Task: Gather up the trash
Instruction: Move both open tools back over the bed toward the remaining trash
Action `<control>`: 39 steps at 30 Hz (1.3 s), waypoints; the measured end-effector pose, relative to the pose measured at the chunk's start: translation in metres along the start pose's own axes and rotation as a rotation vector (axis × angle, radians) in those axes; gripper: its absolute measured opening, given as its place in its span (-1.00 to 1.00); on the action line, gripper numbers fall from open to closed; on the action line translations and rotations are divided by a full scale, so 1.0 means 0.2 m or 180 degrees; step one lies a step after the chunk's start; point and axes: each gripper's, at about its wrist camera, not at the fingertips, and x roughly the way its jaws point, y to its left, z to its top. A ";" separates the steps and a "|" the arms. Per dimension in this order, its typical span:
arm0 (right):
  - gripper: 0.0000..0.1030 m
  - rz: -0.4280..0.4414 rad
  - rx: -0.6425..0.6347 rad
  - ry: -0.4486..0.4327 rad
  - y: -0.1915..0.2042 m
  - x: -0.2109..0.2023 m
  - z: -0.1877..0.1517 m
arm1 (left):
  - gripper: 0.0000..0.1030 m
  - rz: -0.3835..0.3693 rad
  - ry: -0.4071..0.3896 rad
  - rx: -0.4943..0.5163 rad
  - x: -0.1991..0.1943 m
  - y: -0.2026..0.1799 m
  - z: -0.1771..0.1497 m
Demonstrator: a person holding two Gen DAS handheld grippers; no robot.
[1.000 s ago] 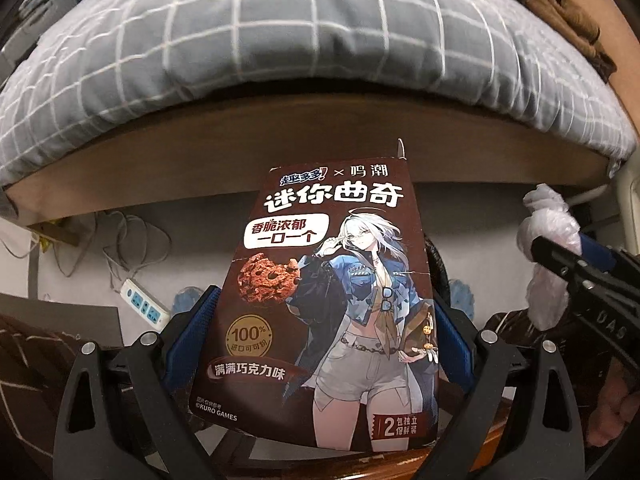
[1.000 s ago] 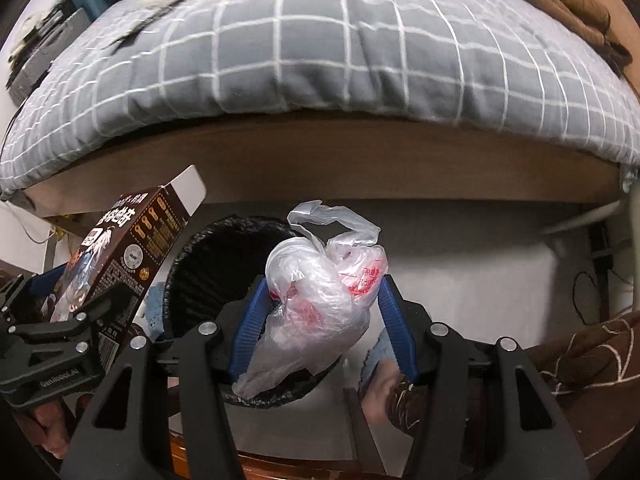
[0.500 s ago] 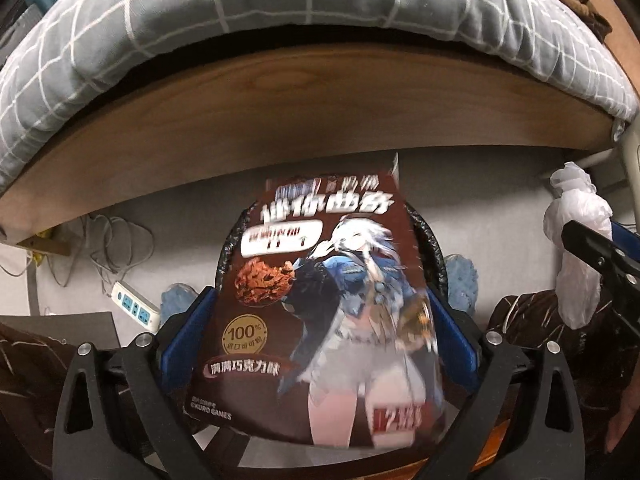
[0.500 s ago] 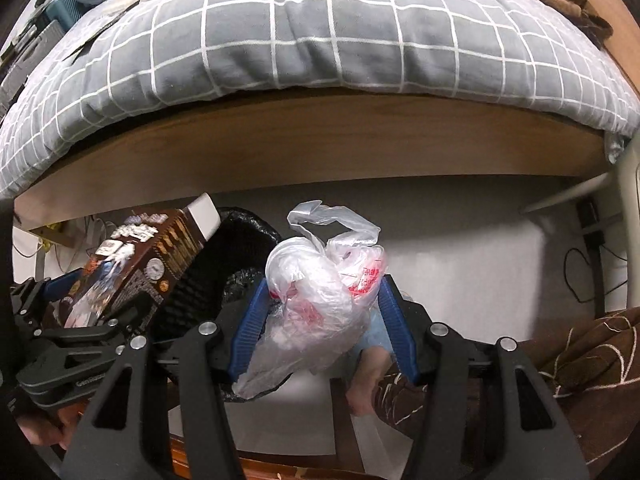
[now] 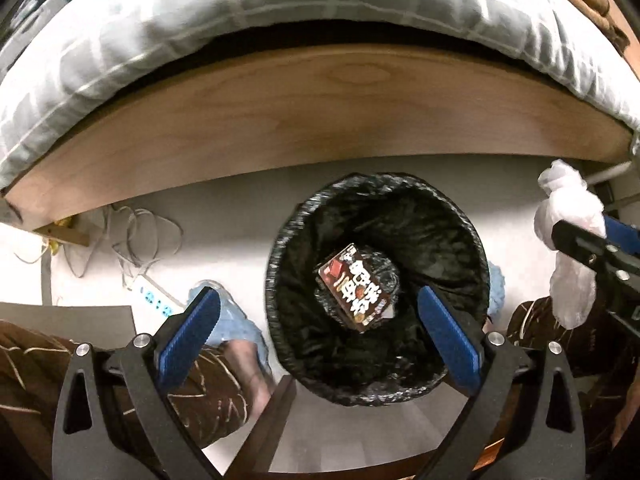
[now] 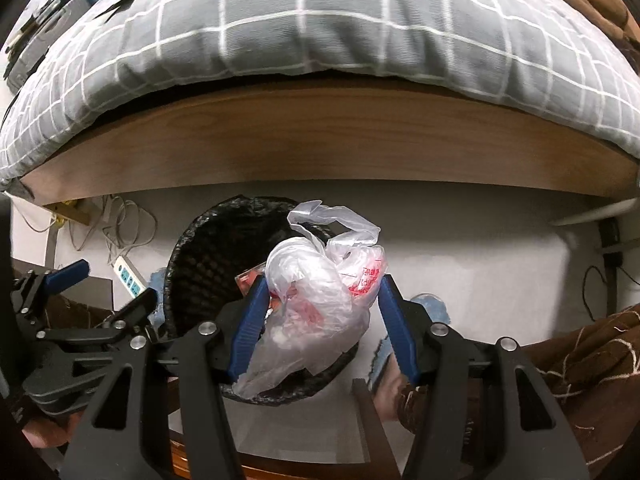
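Since a second ago our left gripper [image 5: 318, 330] let go of the cookie box [image 5: 358, 286]: the jaws have just been opening and now stand wide apart with nothing between them. That box now lies flat at the bottom of the trash bin [image 5: 452, 216], tilted a bit, printed side up, well clear of the blue pads. Earlier it stood upright between those pads and blocked most of the view.

Our right gripper [image 6: 320, 322] has its pads pressed on the crumpled plastic bag [image 6: 320, 288], clear with red print, jaws about half open around it, same as before. From the right wrist view the bag hangs over the right side of the bin's rim [image 6: 188, 248]; before, it sat further off to the right of the opening.

Around the bin: black liner folded over the rim, pale floor [image 5: 224, 196] open on all sides. Wooden bed frame [image 5: 320, 120] runs just behind it, checked grey quilt [image 6: 320, 20] hanging over the top edge. Power strip [image 5: 156, 300] and loose cables lie to the left, well apart from the bin. Our brown patterned trousers [image 6: 580, 356] and blue slippers [image 5: 236, 320] sit either side of the bin, close to the rim.
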 end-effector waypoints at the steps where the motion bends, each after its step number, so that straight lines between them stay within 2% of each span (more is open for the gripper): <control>1: 0.05 -0.0001 -0.0020 0.0010 0.01 0.00 0.00 | 0.89 0.0016 -0.0012 -0.0025 -0.01 0.03 -0.01; 7: 0.06 0.0074 -0.0144 0.0050 0.11 0.01 0.02 | 0.89 0.0041 -0.0146 -0.0291 -0.11 0.19 -0.01; 10: 0.12 0.0131 -0.0272 0.0002 0.13 -0.01 0.02 | 0.89 0.0082 -0.0210 -0.0298 -0.14 0.20 0.00; 11: 0.17 0.0115 -0.0310 -0.0031 0.15 -0.02 0.02 | 0.89 0.0094 -0.0235 -0.0296 -0.15 0.20 0.00; 13: 0.45 0.0078 -0.0354 -0.0117 0.15 -0.05 0.02 | 0.89 0.0098 -0.0273 -0.0270 -0.16 0.19 0.00; 16: 0.64 0.0012 -0.0358 -0.0237 0.13 -0.10 0.02 | 0.89 0.0138 -0.0330 -0.0222 -0.19 0.17 0.01; 18: 0.70 -0.0088 -0.0369 -0.0350 0.10 -0.14 0.03 | 0.89 0.0191 -0.0385 -0.0191 -0.21 0.16 0.03; 25: 0.73 -0.0220 -0.0261 -0.0798 0.01 -0.37 0.12 | 0.89 0.0187 -0.0629 -0.0151 -0.37 0.12 0.13; 29: 0.73 -0.0296 -0.0223 -0.1085 -0.02 -0.47 0.23 | 0.89 0.0167 -0.0812 -0.0201 -0.49 0.14 0.25; 39: 0.73 -0.0394 -0.0052 -0.1383 -0.20 -0.65 0.55 | 0.89 0.0164 -0.1053 -0.0311 -0.68 0.22 0.60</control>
